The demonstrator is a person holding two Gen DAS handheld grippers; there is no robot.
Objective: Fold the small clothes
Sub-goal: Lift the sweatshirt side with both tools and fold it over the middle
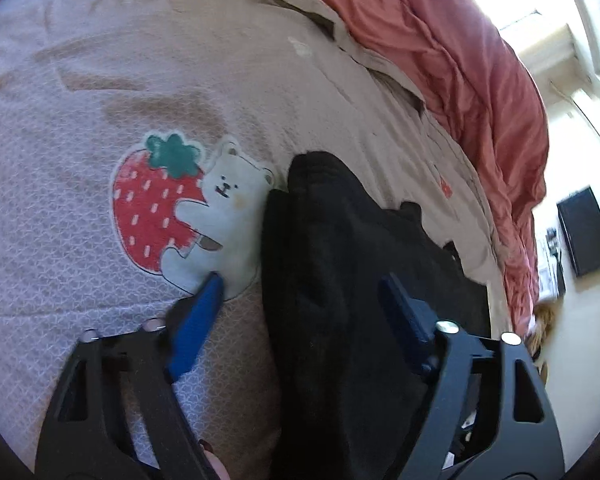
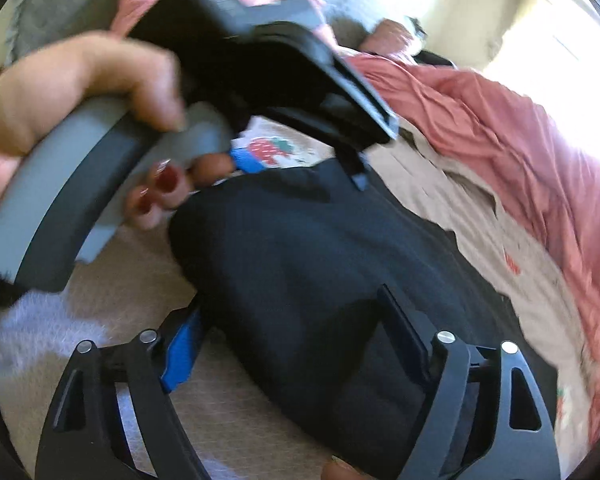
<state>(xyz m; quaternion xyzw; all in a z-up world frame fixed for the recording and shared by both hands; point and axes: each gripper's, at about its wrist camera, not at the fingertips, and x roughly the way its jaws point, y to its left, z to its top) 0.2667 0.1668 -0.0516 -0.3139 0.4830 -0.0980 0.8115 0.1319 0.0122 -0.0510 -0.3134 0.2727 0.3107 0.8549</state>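
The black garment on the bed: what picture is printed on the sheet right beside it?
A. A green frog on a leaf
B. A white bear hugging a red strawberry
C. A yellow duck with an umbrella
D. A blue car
B: in the left wrist view, the white bear clings to the red strawberry printed on the sheet, just left of the black garment.

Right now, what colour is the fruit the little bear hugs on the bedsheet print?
Red with white flecks and a green leafy top: a strawberry print, clearest in the left wrist view.
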